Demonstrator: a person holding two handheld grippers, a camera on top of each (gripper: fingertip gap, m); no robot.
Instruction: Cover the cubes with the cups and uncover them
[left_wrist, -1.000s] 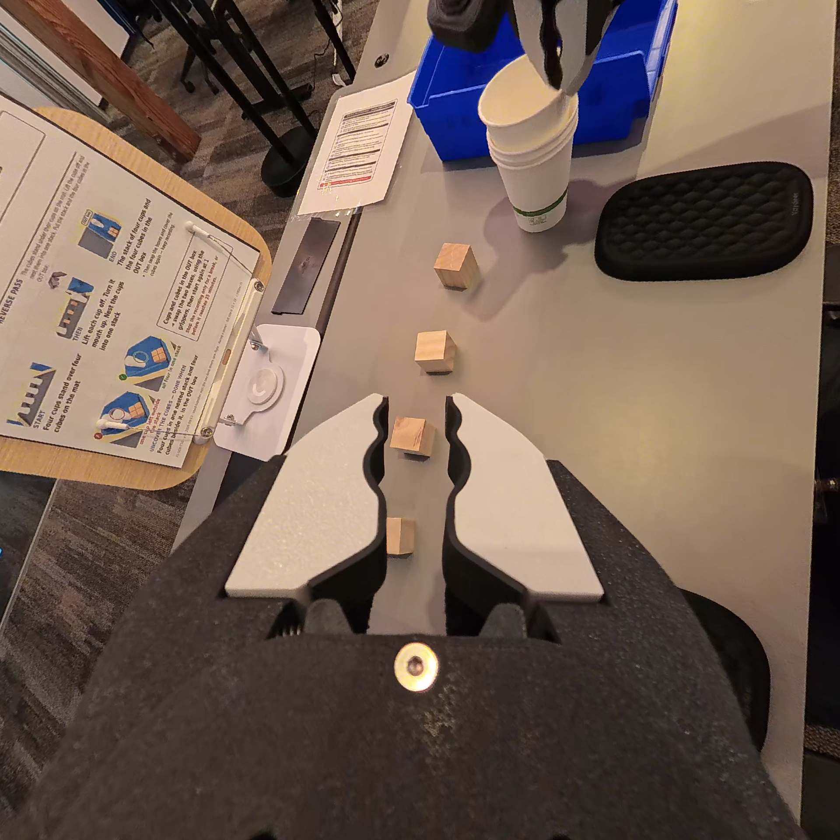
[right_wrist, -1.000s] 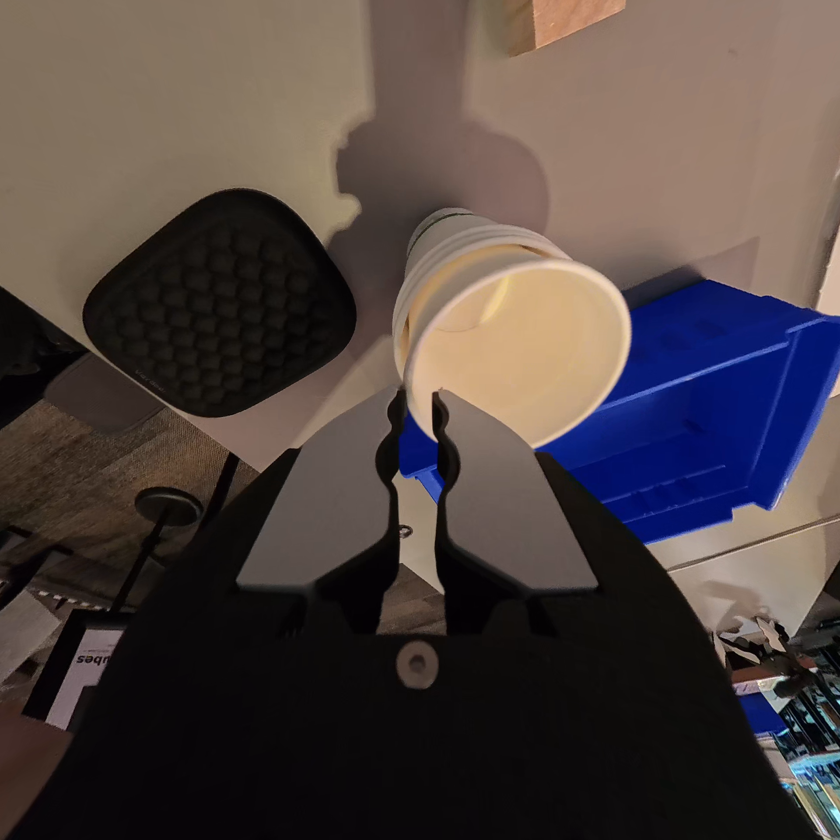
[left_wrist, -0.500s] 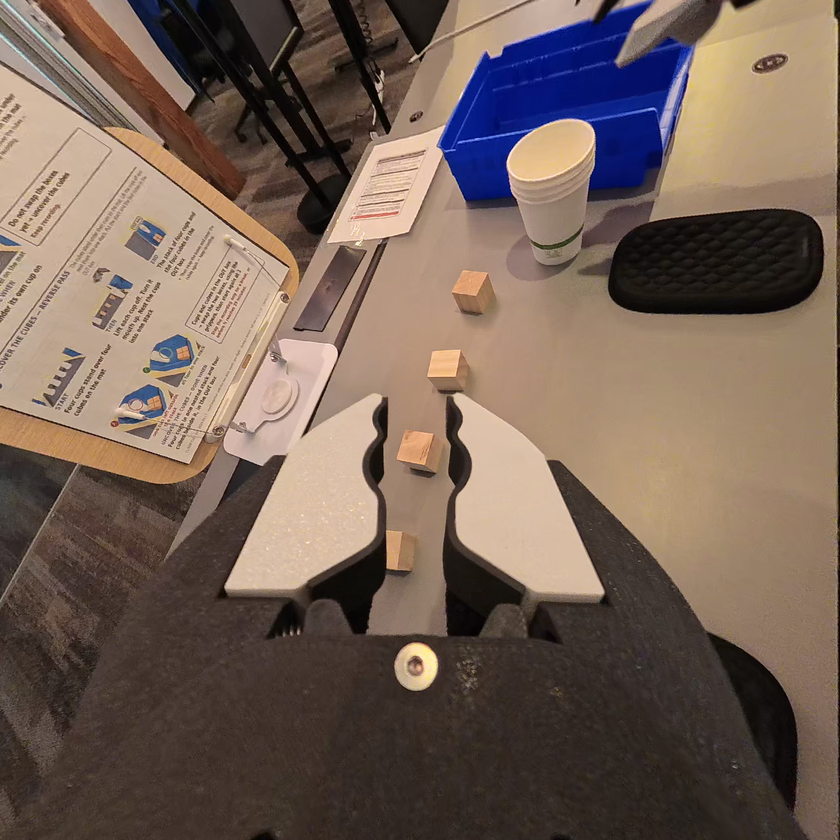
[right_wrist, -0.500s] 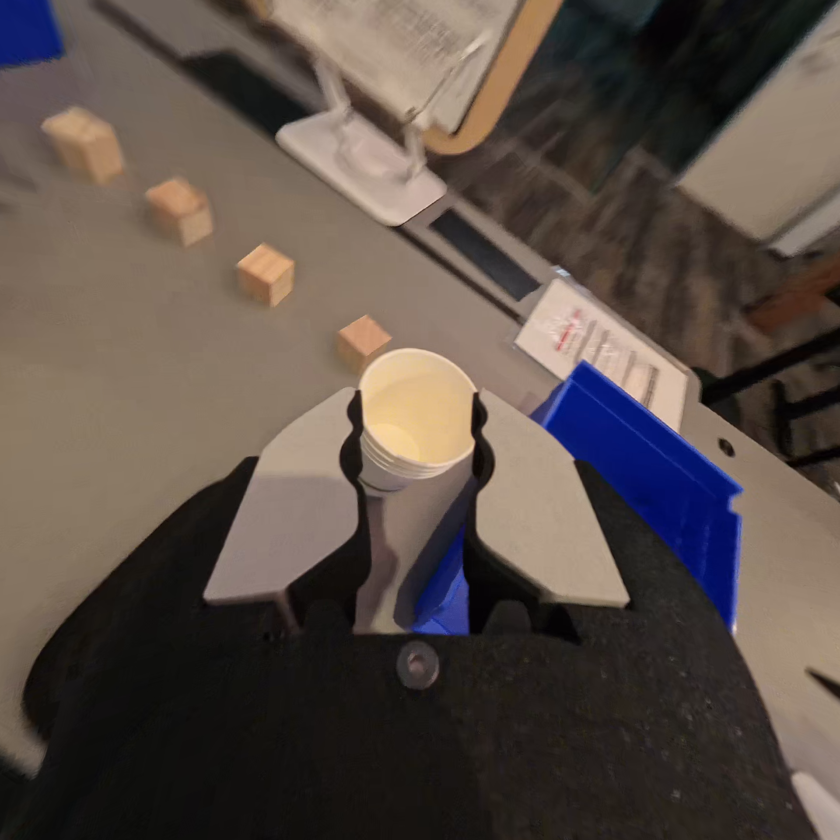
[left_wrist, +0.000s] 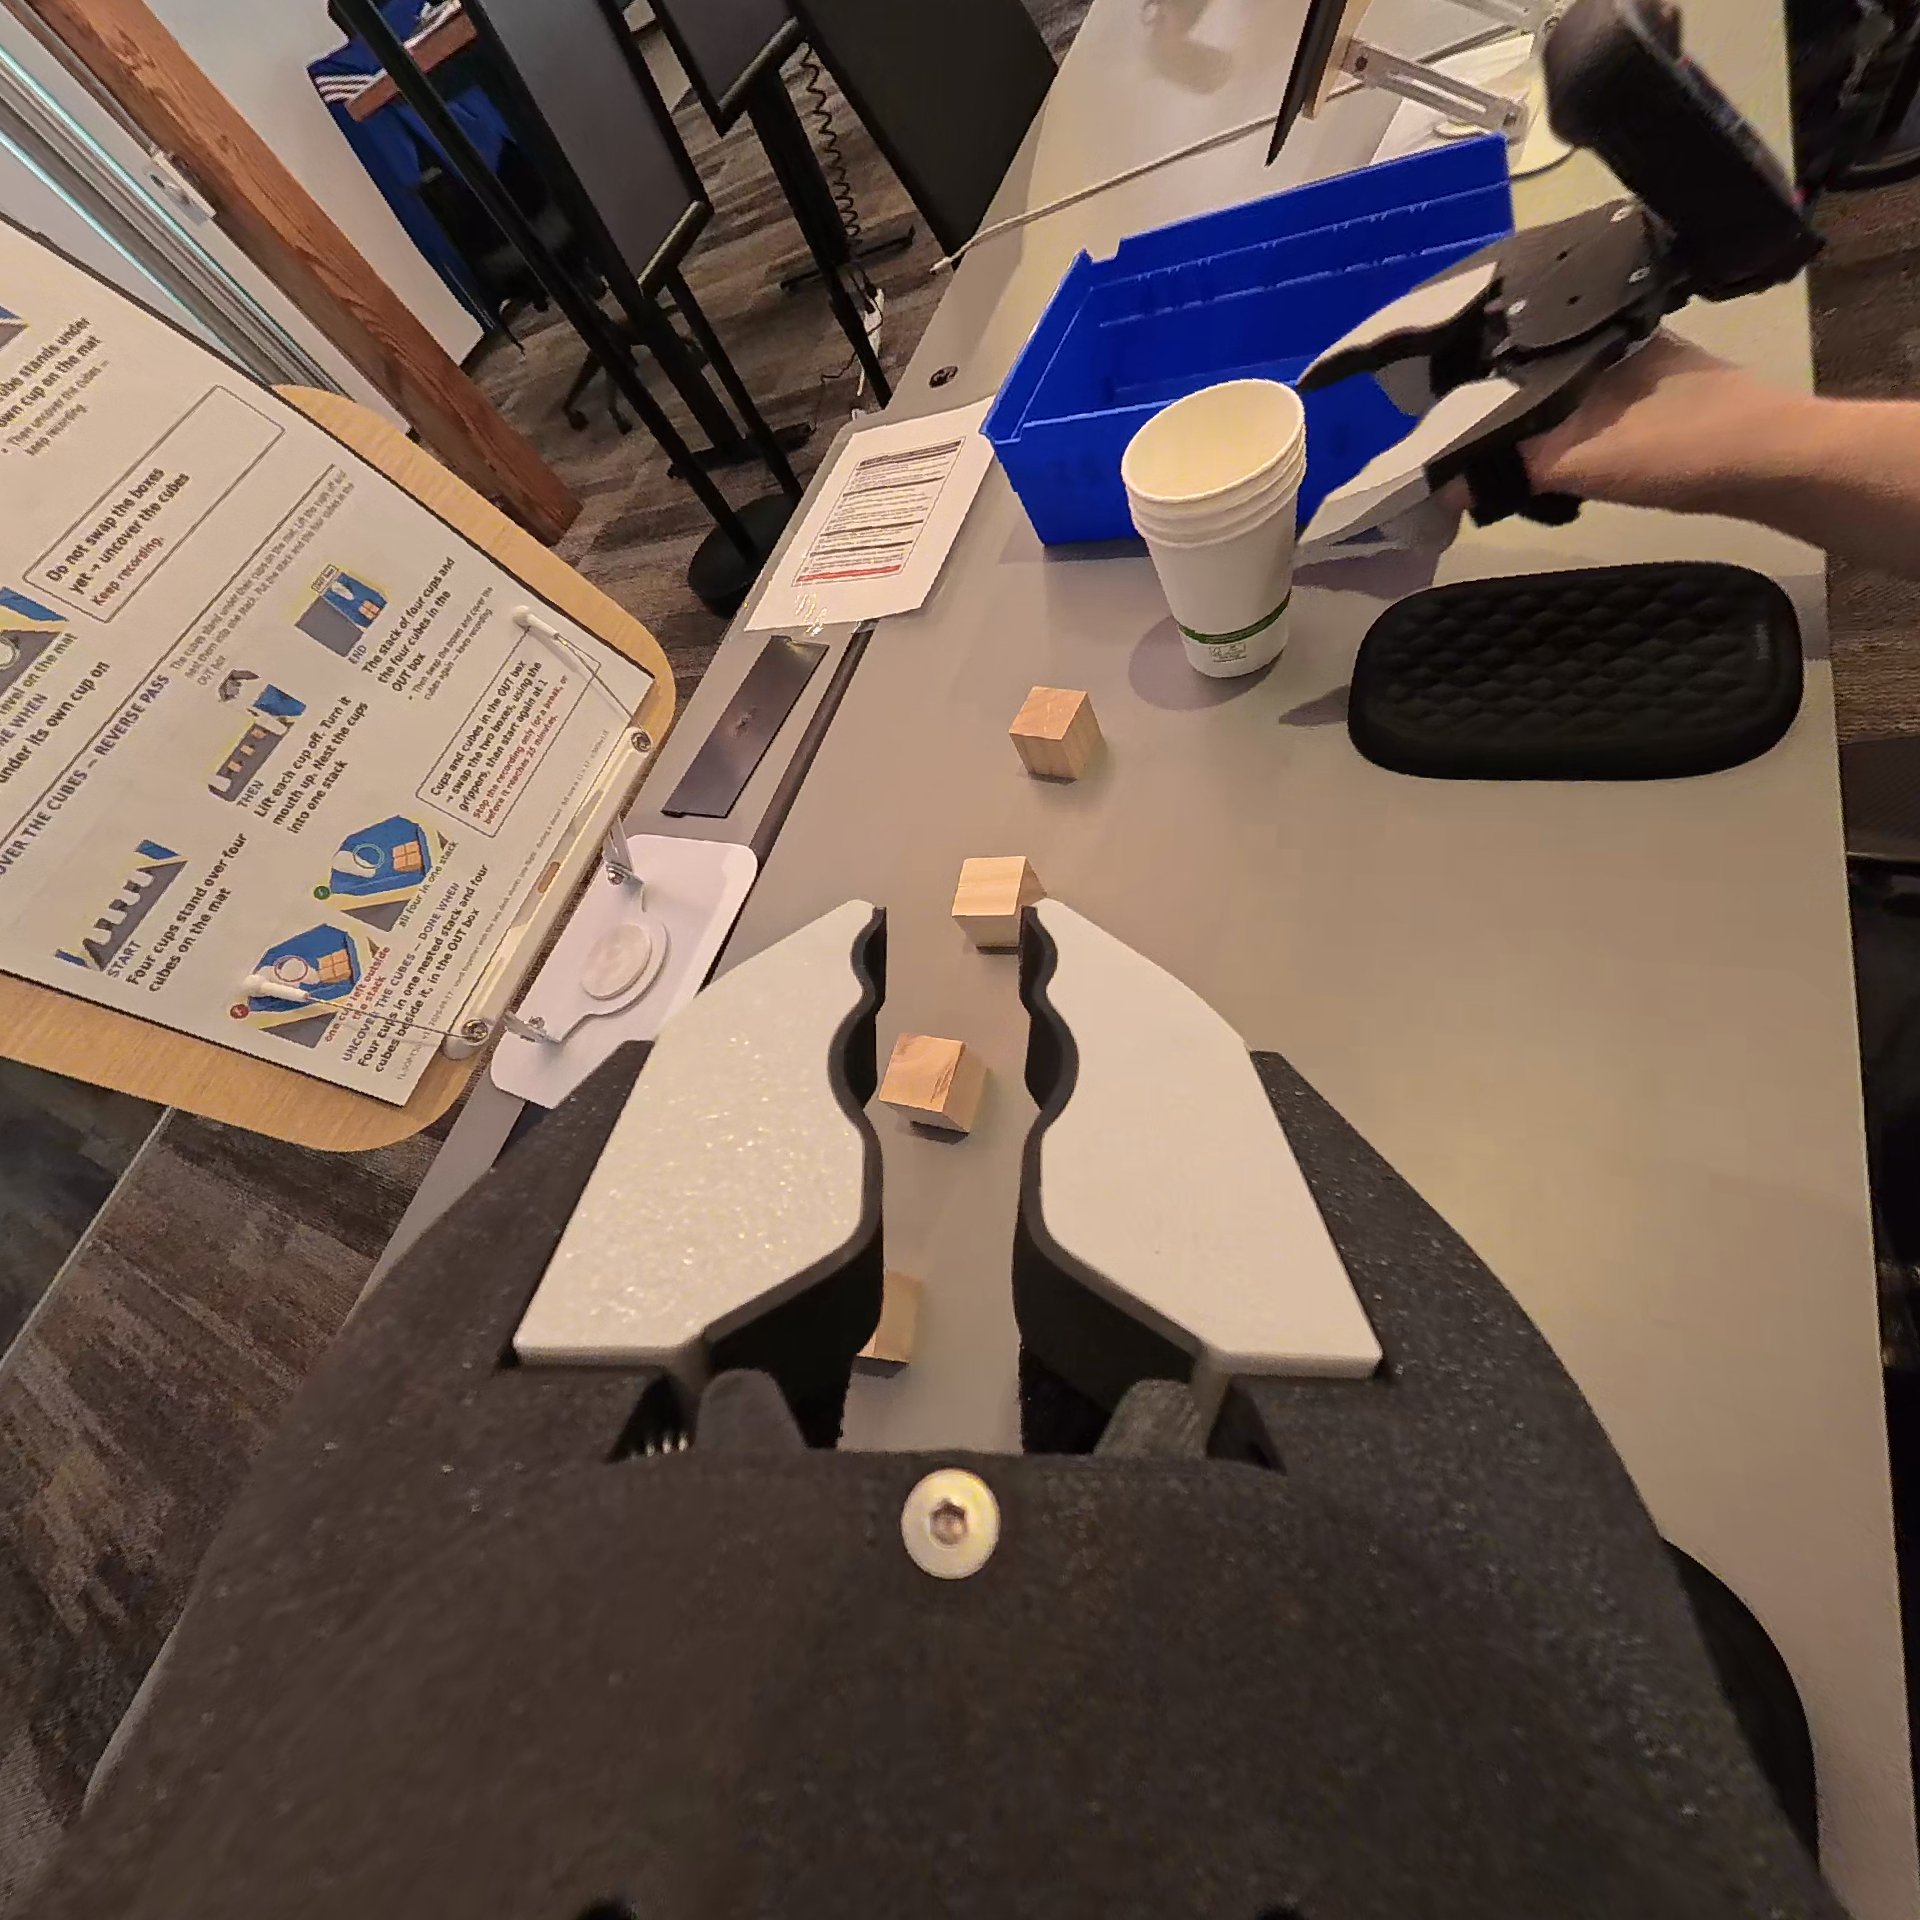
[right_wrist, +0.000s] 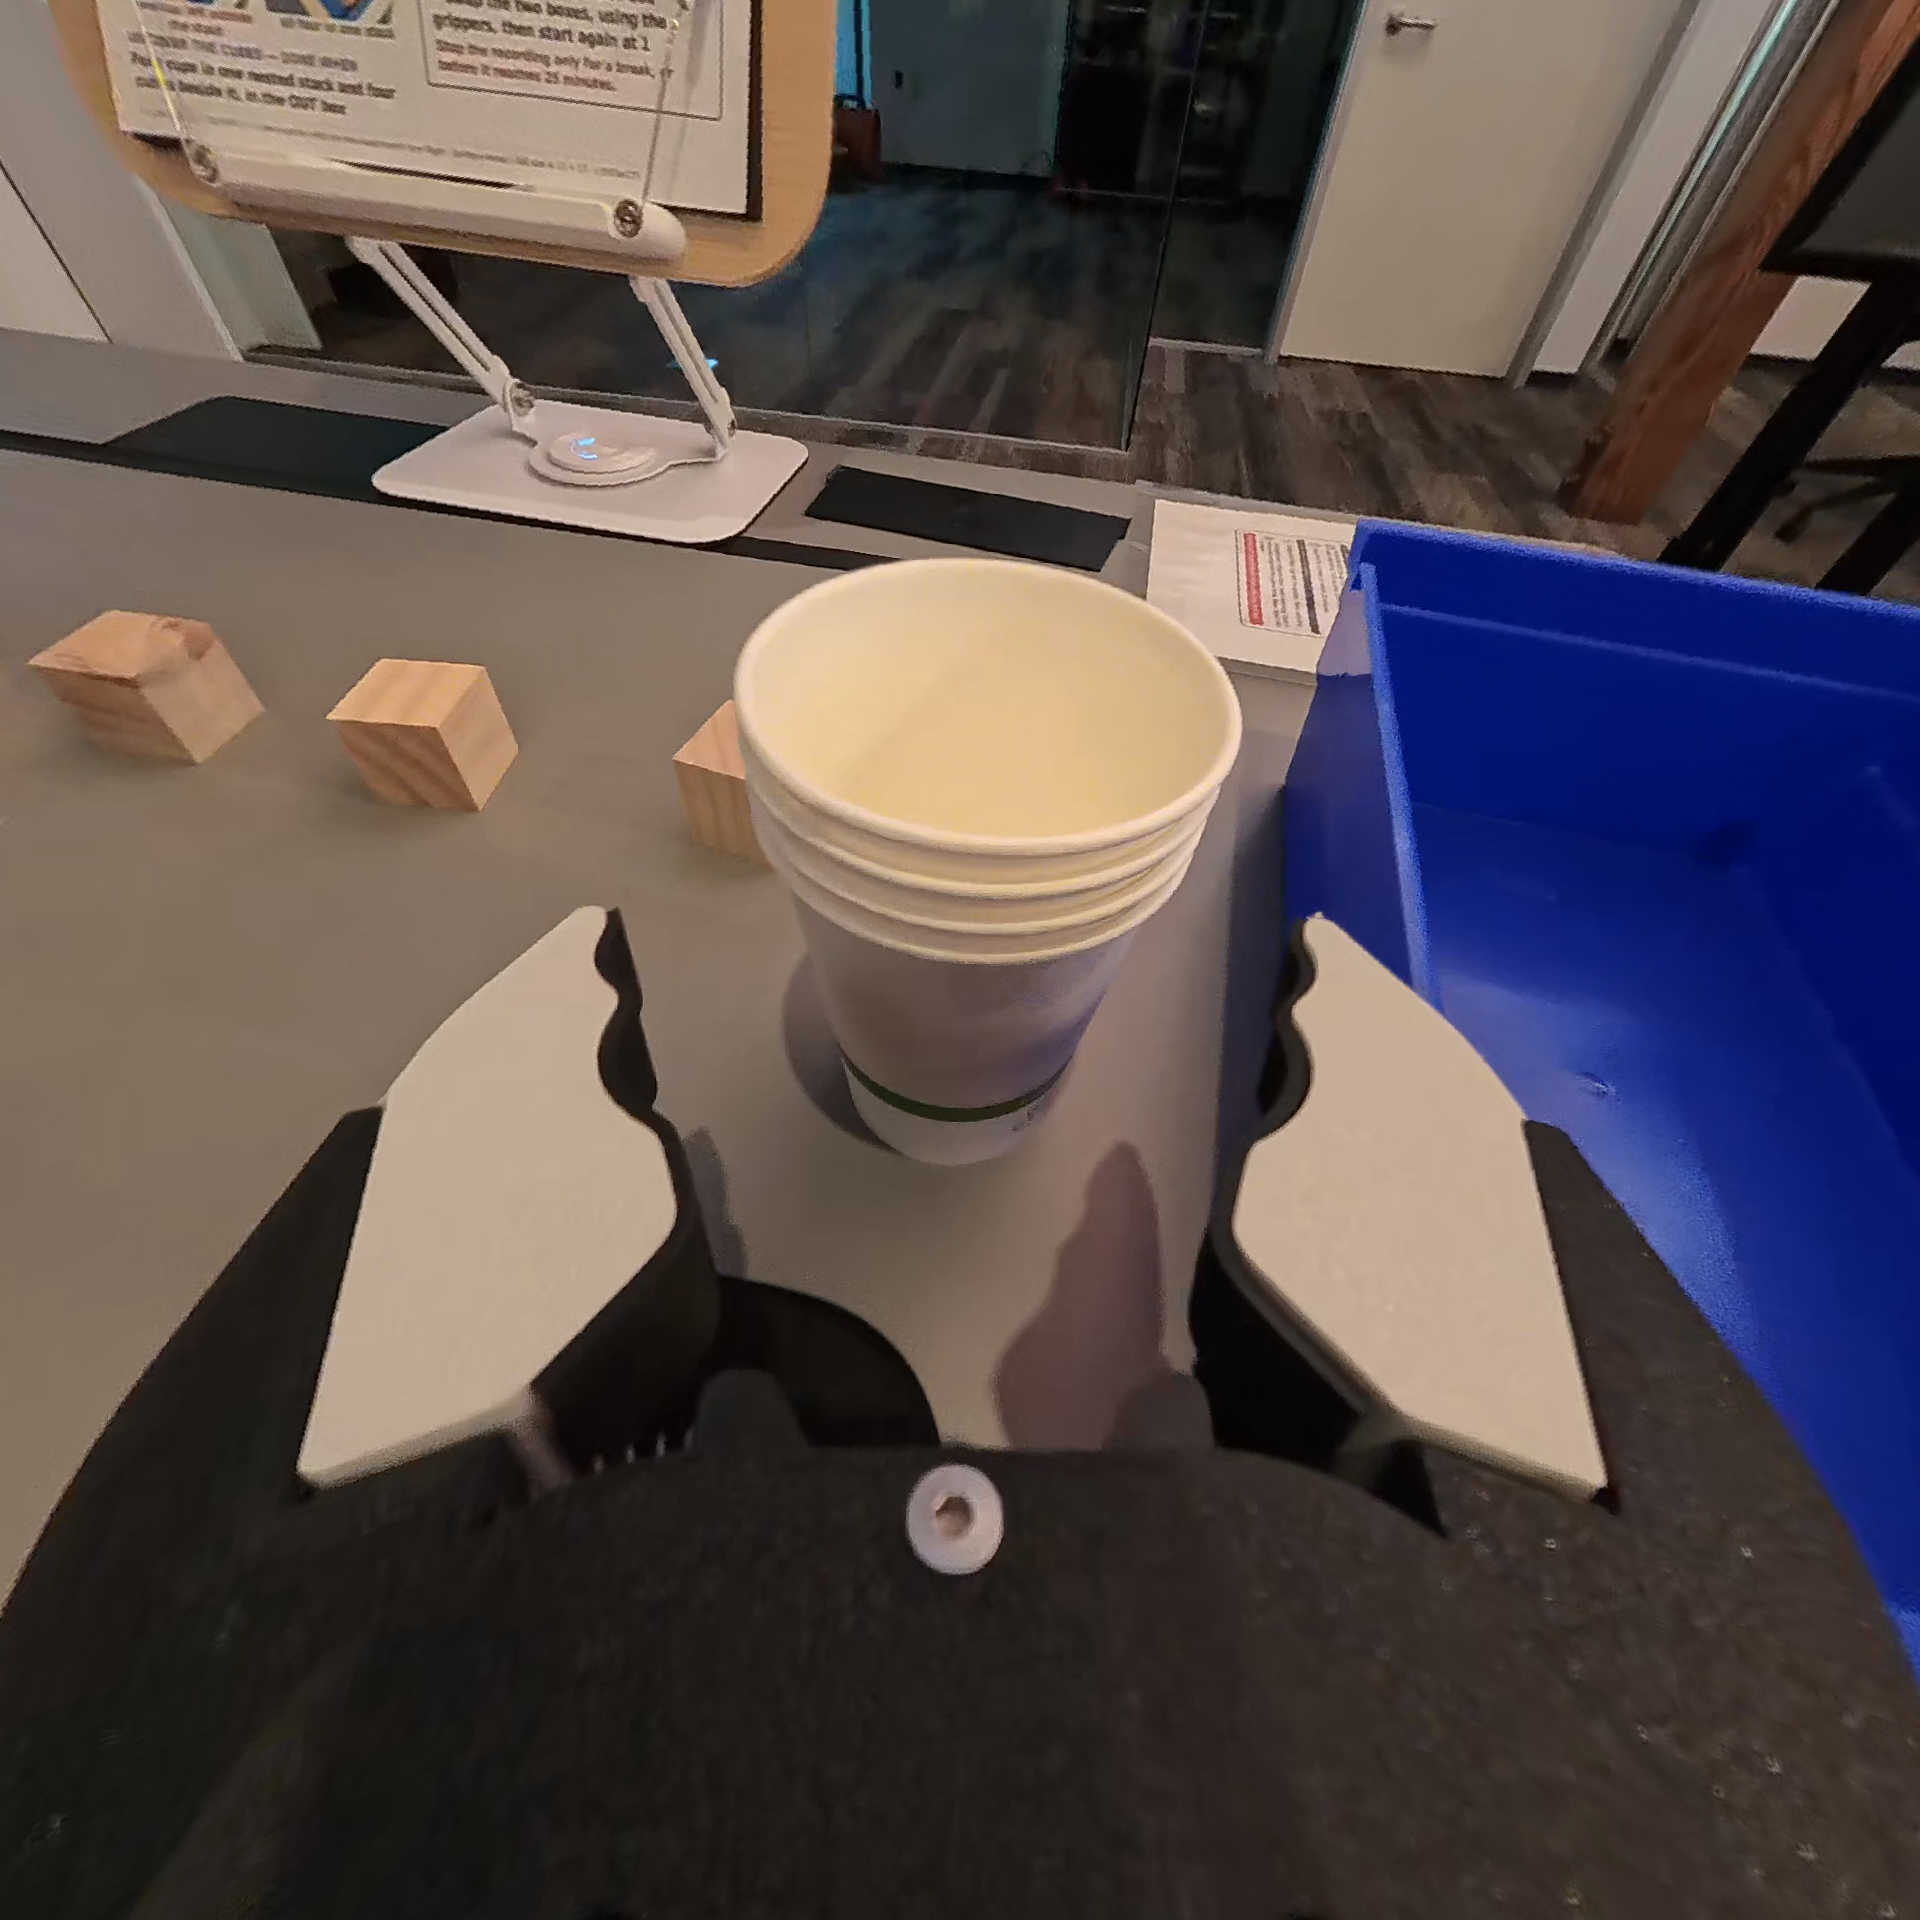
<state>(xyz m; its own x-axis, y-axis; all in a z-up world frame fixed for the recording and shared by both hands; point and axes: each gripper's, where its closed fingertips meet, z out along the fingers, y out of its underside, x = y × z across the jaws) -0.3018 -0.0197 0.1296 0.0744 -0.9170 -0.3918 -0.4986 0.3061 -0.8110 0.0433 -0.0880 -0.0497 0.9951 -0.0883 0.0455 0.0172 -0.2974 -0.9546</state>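
A: Paper, white, four or so nested: the cups (right_wrist: 987, 831) stand mouth up on the grey bench (left_wrist: 1455, 1039), just left of the blue bin (right_wrist: 1610, 883) as the right wrist sees it. No cube is covered yet, so I'd judge the task is at its very start, with the first cup not yet peeled off.

B: And the right tongs (right_wrist: 951, 987)?

A: Spread wide, empty, one finger either side of the stack's lower half and touching neither wall. The next move, I'd say, calls for closing on the stack so that the top cup can come off, then turning it mouth down over the nearest cube (right_wrist: 712, 784).

B: The left tongs (left_wrist: 953, 935)?

A: Parted a little, holding nothing, hovering over the row of cubes (left_wrist: 932, 1081).

B: What does one view give that the other lacks?

A: The left wrist shows all four cubes in a line running from near to far towards the cups, plus a black pad (left_wrist: 1579, 670) right of the stack and the hand (left_wrist: 1662, 426) working the right tongs. The right wrist shows only three cubes, the nearest half hidden behind the stack, but it alone shows the gap between fingers and cup wall.
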